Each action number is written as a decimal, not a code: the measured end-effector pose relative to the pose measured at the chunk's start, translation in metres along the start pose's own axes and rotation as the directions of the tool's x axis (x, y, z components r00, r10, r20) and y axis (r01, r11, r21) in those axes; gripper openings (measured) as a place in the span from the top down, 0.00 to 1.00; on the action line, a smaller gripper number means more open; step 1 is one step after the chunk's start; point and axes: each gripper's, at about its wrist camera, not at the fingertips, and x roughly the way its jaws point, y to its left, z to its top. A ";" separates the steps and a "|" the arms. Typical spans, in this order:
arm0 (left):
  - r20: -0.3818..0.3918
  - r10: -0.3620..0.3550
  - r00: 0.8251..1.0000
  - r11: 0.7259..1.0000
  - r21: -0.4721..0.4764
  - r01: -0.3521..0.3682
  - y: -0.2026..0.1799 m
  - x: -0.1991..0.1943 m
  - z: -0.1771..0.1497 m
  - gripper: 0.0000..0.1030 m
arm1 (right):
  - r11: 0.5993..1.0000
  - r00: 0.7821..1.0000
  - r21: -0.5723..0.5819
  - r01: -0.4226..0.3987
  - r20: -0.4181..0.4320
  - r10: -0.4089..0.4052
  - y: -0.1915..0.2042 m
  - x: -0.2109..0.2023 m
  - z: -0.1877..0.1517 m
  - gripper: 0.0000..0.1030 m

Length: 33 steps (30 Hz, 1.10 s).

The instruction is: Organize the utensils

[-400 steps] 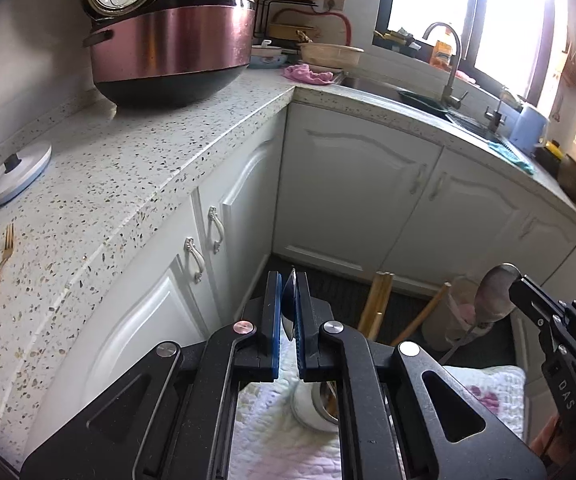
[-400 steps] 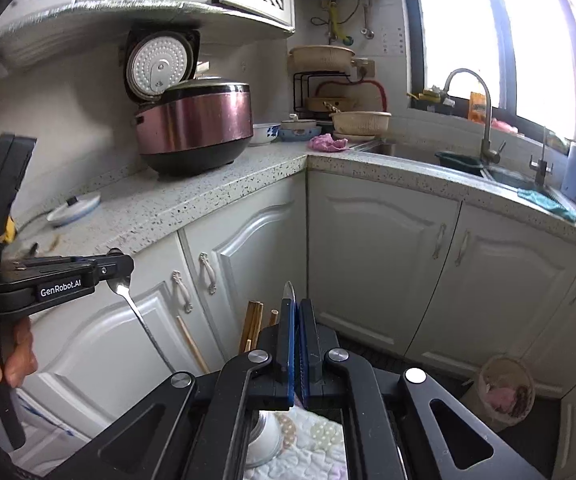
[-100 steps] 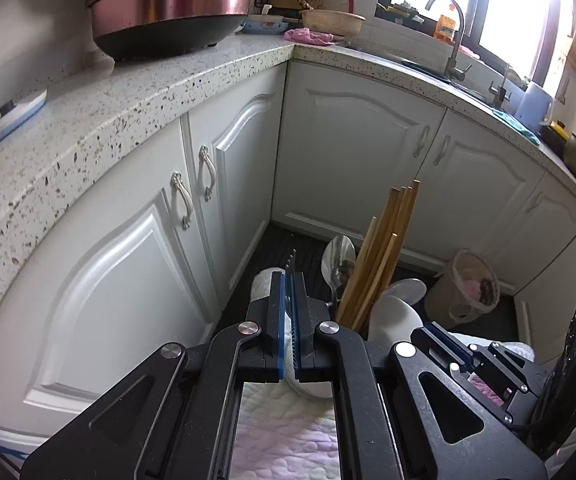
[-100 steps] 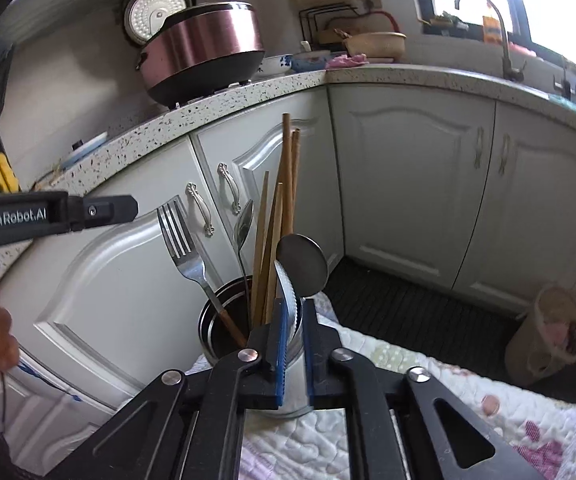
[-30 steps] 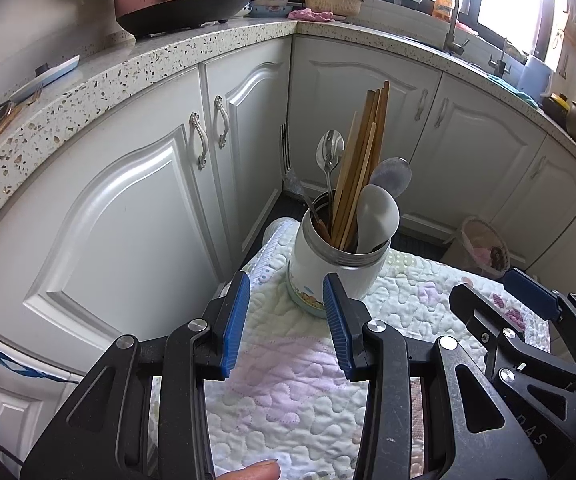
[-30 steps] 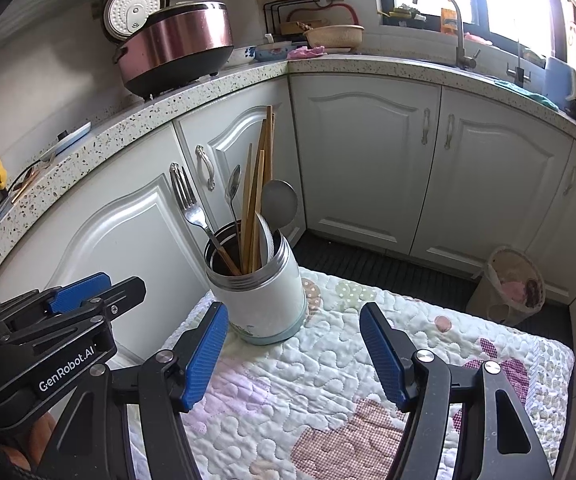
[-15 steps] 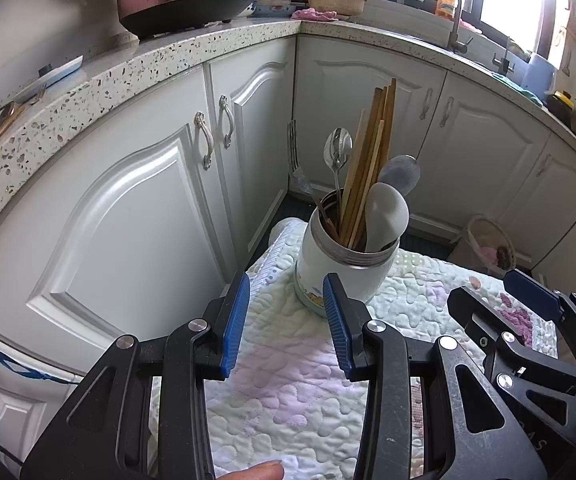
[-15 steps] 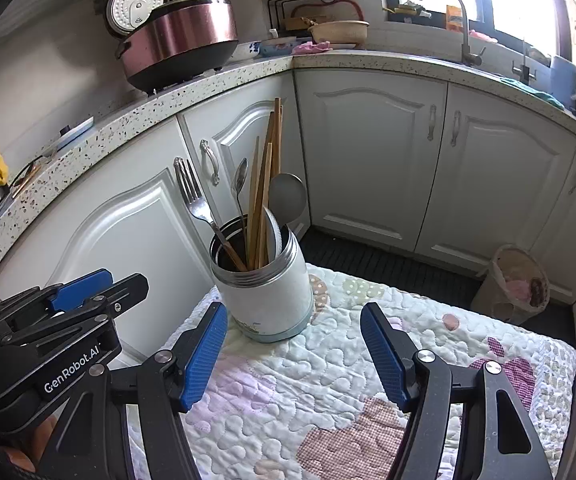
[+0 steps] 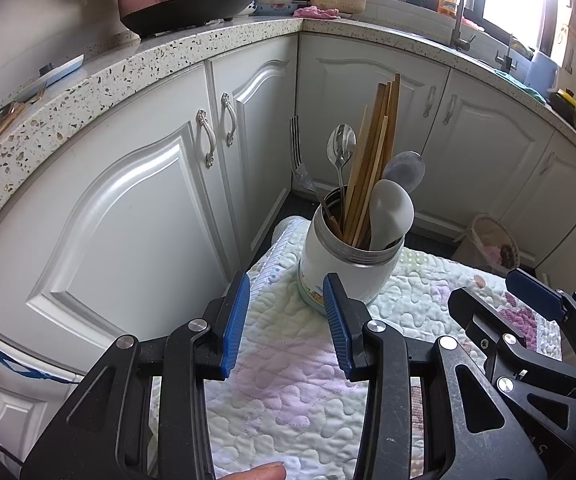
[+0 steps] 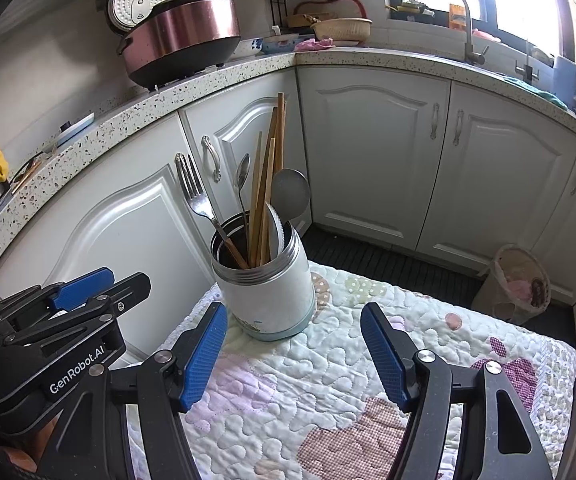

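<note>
A white utensil holder [image 9: 348, 268] [image 10: 268, 296] with a steel rim stands on a quilted cloth. It holds a fork [image 10: 196, 196], a steel spoon [image 9: 341, 148], several wooden chopsticks [image 9: 376, 148] [image 10: 268, 184], a grey ladle [image 10: 290, 196] and a pale grey spoon [image 9: 392, 208]. My left gripper [image 9: 286, 320] is open just short of the holder, with nothing between its blue pads. My right gripper [image 10: 294, 344] is open wider, also empty, in front of the holder; it shows at the right of the left wrist view [image 9: 528, 300].
The quilted cloth [image 10: 368, 380] covers a low surface in front of white cabinets [image 10: 372, 152]. A speckled counter [image 9: 168, 60] carries a rice cooker [image 10: 180, 36], a small lid and gold cutlery [image 9: 4, 120]. A bin [image 10: 520, 284] sits on the floor at right. A fingertip [image 9: 260, 472] shows at the bottom.
Over the last second, next to nothing moved. Earlier both grippers were shut on utensils; now both are open and empty and all utensils stand in the holder.
</note>
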 end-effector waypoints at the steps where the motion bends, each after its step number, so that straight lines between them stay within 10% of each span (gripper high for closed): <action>1: 0.000 0.000 1.000 1.000 0.000 0.000 0.000 0.000 0.000 0.64 | 1.000 1.000 -0.001 -0.001 0.001 0.001 0.000 0.000 0.000 0.35; 33: 0.047 0.022 0.999 1.000 0.001 -0.022 0.001 -0.004 -0.003 0.64 | 1.000 1.000 0.016 -0.010 -0.012 0.010 -0.002 0.004 -0.008 0.35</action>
